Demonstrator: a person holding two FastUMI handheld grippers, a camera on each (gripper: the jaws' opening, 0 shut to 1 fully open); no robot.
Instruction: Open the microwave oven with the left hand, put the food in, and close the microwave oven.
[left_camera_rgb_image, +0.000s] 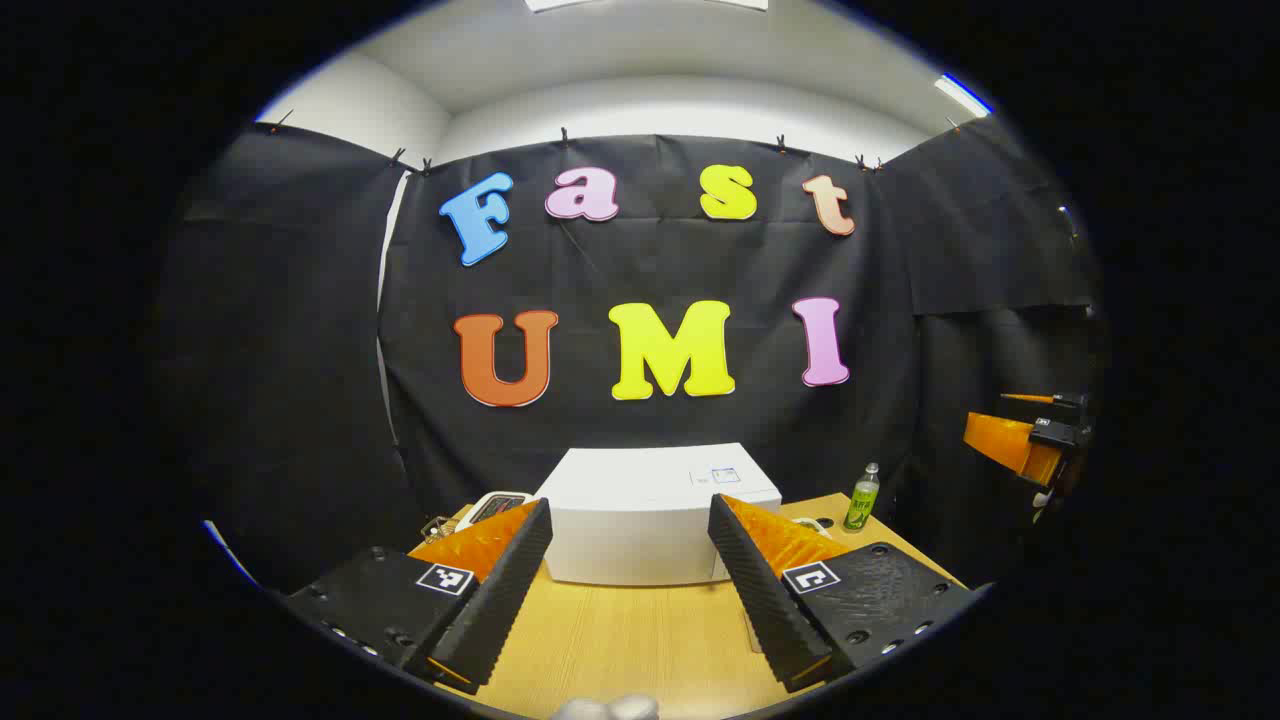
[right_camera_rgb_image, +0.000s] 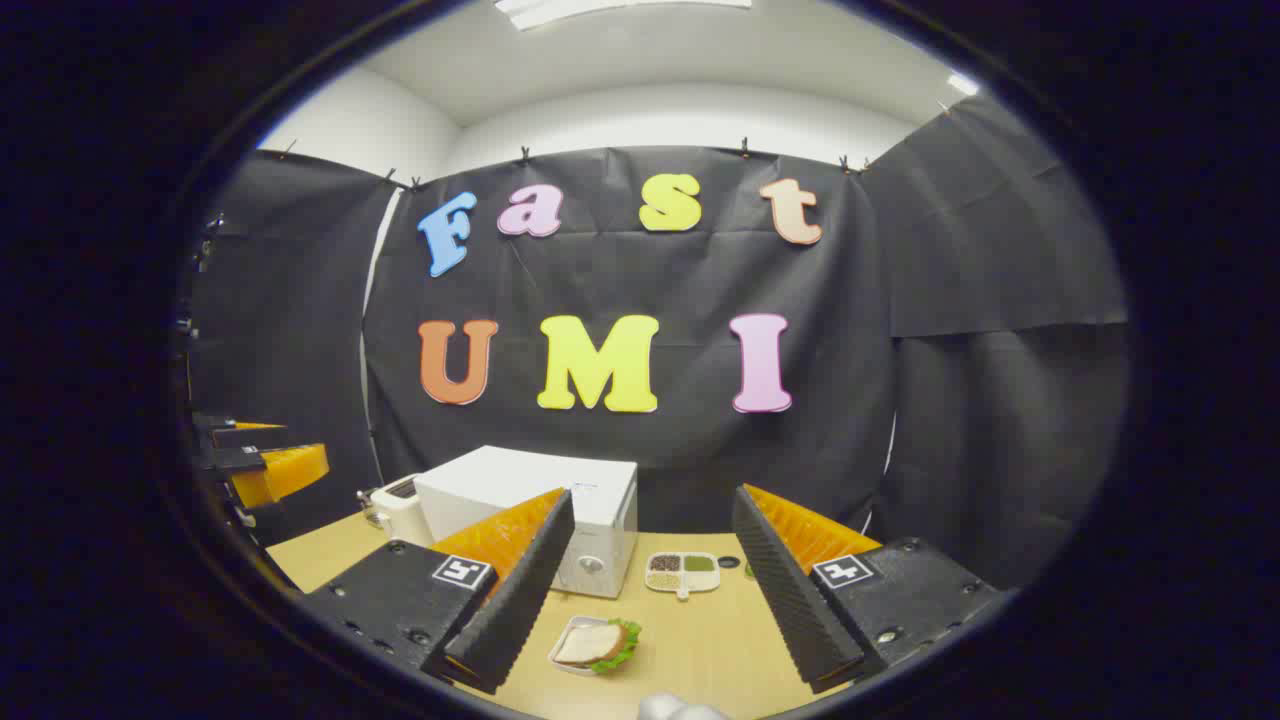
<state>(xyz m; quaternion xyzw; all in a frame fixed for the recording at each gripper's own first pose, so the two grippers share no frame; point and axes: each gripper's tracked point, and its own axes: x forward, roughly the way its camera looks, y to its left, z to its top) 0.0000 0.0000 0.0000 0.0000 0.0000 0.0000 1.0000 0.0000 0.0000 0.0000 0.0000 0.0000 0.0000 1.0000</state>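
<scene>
Microwave oven (right_camera_rgb_image: 530, 510): white, door shut, set at the back of the wooden table (right_camera_rgb_image: 720, 640). Food: a sandwich (right_camera_rgb_image: 597, 643) with lettuce on a small dish, laid on the table in front of the microwave oven, apart from it. Left gripper (left_camera_rgb_image: 630, 560): held before the microwave oven, fingers spread, nothing between them. Right gripper (right_camera_rgb_image: 645, 570): held in front of the microwave oven, to its right, fingers spread, nothing held. Compartment tray (right_camera_rgb_image: 683, 572): just right of the microwave oven. Toaster (right_camera_rgb_image: 400, 505): left of it. Green bottle (left_camera_rgb_image: 862, 497): right of it.

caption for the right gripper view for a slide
Open right gripper hovers over a wooden table with sandwich, closed white microwave and condiment tray.
</scene>
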